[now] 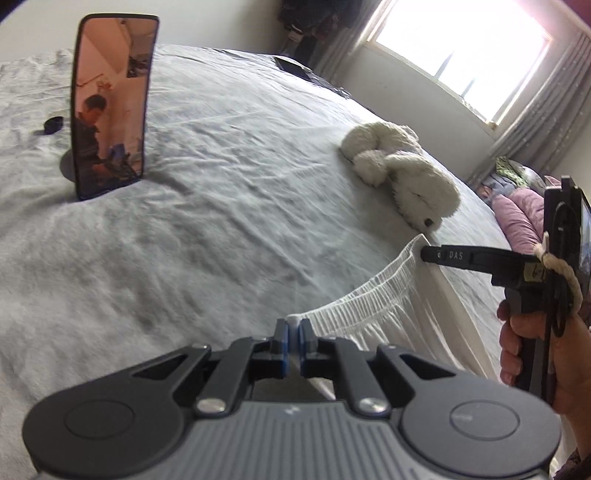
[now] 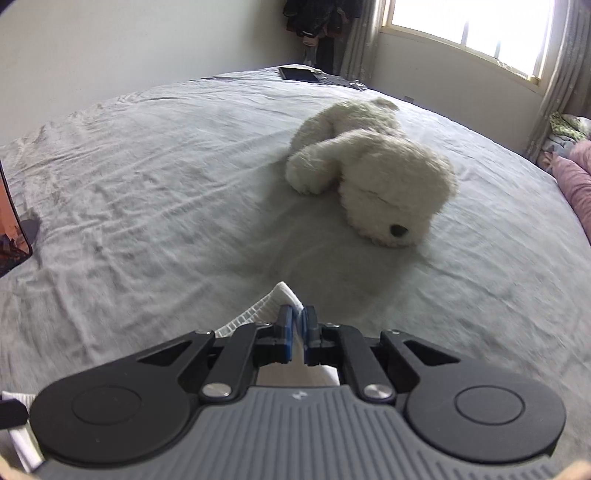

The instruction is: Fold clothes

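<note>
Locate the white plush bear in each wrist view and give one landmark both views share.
Left wrist view: the plush bear lies right of centre on the bed, beyond the white garment.
Right wrist view: the plush bear lies centre-right, just ahead of the fingers.
Shared landmark: the bright window at upper right.

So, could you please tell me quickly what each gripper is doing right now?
Left gripper: shut on the white garment at its elastic waistband.
Right gripper: shut on the waistband's other end.
</note>
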### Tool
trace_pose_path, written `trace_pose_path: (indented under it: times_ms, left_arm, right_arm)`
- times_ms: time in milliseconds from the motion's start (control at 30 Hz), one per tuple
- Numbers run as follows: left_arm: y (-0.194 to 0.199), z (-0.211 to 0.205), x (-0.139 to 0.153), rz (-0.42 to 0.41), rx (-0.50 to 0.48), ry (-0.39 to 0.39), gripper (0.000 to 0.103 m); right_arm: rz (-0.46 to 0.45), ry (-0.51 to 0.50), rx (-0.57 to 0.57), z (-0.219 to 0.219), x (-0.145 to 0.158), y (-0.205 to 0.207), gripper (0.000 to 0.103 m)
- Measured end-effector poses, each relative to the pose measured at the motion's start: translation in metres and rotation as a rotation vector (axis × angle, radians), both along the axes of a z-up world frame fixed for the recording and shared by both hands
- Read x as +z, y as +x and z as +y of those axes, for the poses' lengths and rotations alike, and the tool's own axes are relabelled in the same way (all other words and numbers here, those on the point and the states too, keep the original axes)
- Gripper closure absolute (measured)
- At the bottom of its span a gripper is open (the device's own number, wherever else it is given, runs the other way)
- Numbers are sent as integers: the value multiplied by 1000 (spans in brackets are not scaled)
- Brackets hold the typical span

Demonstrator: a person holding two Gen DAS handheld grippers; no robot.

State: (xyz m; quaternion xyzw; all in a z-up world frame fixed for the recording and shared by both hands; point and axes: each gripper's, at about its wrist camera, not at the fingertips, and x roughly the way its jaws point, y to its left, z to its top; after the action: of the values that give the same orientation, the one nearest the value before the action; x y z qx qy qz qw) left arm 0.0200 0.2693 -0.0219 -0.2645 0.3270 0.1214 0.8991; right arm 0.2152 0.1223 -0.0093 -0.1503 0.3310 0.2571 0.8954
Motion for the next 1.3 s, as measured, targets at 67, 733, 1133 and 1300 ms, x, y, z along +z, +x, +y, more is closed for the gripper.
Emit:
trace_pose_path:
  times_ms: [67,733,1133,1300]
  left_arm:
    - [-3,9,2,-6,41,24,98]
    - [-19,84,-24,41,227,17,93]
    - [-24,73,-5,-20,241,21,62]
    - [-21,55,5,-58,179,66,56]
  right_arm:
    - [4,9,31,24,0,5,97]
    - [60,29,186,140,-31,7,92]
    - [128,100,50,56,2,0,64]
    - [141,88,-2,-4,12,-14,64]
